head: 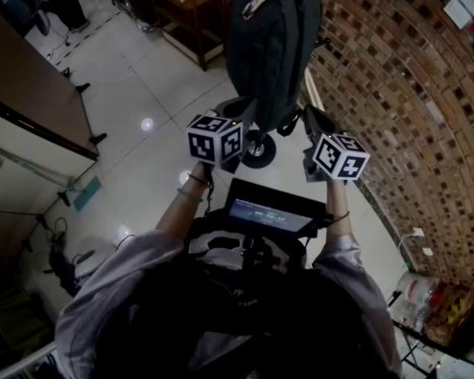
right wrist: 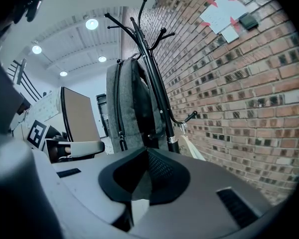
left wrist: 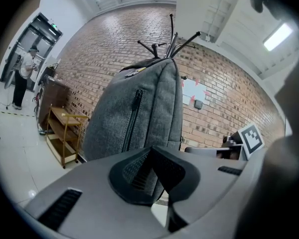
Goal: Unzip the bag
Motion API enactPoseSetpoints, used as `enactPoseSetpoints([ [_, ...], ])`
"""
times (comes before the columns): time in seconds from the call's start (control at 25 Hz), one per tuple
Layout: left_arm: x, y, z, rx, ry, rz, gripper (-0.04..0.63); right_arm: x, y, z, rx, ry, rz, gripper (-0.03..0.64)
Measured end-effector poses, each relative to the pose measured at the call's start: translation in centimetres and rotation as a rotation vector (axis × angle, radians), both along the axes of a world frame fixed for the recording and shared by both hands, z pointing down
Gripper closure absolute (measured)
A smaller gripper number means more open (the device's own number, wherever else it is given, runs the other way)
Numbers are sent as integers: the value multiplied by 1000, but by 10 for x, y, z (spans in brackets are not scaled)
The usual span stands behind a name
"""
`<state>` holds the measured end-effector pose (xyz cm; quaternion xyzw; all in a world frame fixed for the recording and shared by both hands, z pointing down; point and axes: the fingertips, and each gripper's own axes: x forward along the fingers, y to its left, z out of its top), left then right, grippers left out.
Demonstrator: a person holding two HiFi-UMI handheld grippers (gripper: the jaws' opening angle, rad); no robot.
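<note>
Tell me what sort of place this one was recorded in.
Probably an office or workshop-like indoor room: a brick wall, a glossy tiled floor, and a grey backpack hanging on a black coat stand by the wall.

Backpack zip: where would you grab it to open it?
Pinch the small pull dangling at the lower end of the zip, coming from the room side: it likely hangs free of the fabric while the backpack hangs upright on the rack.
</note>
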<state>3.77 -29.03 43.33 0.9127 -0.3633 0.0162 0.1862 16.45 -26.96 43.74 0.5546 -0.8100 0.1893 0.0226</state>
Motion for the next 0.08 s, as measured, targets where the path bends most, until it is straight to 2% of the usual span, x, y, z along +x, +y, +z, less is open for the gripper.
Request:
enactPoseSetpoints([
  [0.08,-1,-1,1,-2,1,-2,588,0,-1,0,1,-1,0,618],
])
